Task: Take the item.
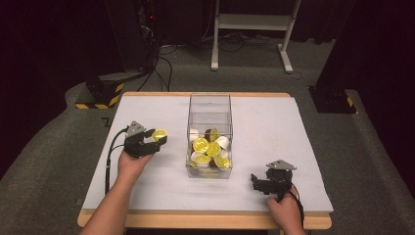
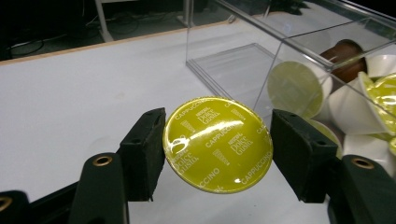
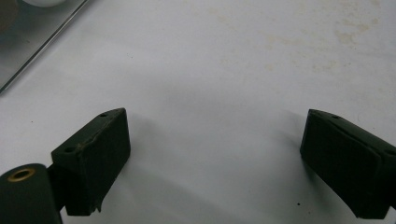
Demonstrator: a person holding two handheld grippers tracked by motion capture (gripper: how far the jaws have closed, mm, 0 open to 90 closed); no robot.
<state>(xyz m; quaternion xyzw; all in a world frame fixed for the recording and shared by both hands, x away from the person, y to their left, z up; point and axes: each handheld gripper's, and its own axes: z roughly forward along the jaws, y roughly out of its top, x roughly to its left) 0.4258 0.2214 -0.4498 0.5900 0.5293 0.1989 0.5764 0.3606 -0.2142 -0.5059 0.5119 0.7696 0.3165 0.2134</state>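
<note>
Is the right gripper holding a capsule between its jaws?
No, the right gripper has its jaws wide apart with nothing but the bare white table between them.

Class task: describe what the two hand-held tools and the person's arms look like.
Both the left tool and the right tool are black with two blocky, padded jaws, brass-coloured rivets and a grey three-cornered plate on top. A black cable trails from each. The forearms are bare, with no sleeves.
</note>
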